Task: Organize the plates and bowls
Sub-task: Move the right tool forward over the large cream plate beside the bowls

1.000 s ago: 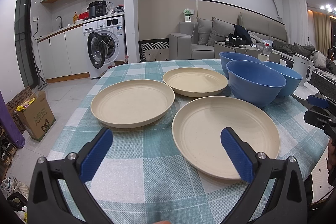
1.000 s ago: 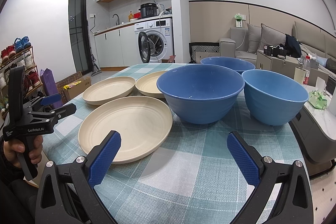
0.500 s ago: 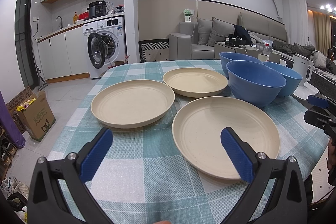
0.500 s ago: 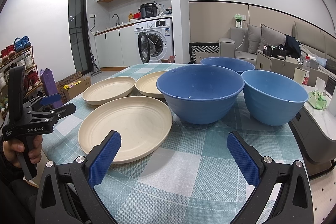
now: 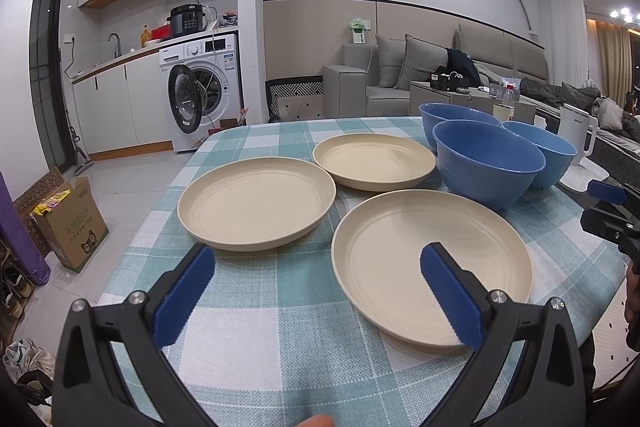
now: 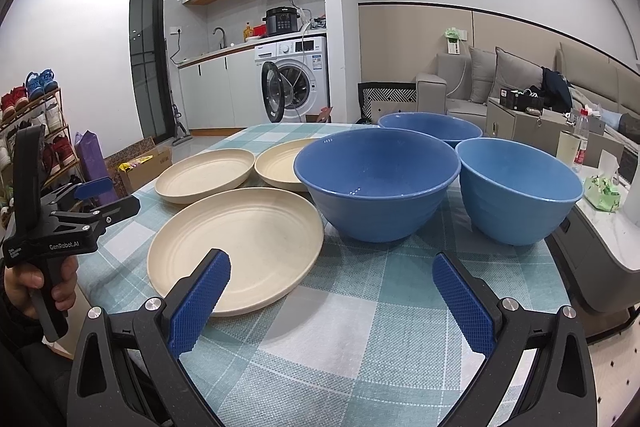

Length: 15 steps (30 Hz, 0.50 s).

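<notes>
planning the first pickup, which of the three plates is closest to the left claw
The plate in front of the big blue bowl: the left claw's right finger overlaps it. The other two plates lie farther back.

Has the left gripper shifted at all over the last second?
No. In the left wrist view, the left gripper frames the nearest plate and the washing machine exactly as a second ago, so it has held still.

Washing machine (image 5: 202,95) with open door, cardboard box (image 5: 70,223) on floor, grey sofa (image 5: 400,83) behind.
</notes>
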Each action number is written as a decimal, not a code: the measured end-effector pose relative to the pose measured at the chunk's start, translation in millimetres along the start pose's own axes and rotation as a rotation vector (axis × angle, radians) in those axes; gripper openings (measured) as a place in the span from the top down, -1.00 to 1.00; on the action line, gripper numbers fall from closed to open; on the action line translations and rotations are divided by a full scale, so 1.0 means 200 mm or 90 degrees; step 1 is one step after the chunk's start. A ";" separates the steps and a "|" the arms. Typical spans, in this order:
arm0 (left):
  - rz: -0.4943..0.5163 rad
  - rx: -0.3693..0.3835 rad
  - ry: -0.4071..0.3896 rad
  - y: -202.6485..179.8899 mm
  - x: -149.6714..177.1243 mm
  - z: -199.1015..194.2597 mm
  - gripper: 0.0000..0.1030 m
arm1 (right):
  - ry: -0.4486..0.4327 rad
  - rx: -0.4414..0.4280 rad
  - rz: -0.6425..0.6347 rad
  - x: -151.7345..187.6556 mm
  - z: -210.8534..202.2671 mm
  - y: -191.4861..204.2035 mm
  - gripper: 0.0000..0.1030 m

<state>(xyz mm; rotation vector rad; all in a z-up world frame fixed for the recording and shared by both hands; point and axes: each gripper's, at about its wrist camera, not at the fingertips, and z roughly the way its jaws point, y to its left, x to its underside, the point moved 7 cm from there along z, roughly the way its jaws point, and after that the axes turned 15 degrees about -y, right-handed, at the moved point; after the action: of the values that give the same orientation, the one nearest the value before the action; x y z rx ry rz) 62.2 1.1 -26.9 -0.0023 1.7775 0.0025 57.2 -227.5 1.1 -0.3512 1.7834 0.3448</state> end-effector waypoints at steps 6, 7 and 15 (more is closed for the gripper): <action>-0.006 0.007 0.002 0.02 -0.06 -0.02 -1.00 | 0.000 -0.008 0.007 -0.06 0.02 -0.02 -0.99; -0.006 0.007 0.002 0.02 -0.06 0.00 -1.00 | 0.002 -0.013 0.011 -0.08 0.02 -0.02 -0.99; -0.009 0.005 0.000 0.06 -0.16 0.02 -1.00 | 0.009 -0.016 0.007 -0.18 0.02 -0.06 -0.99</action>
<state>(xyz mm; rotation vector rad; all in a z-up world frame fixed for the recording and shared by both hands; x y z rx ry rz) 73.5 13.5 3.8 -0.0082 1.7779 -0.0149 74.3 -233.8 33.9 -0.3624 1.7961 0.3743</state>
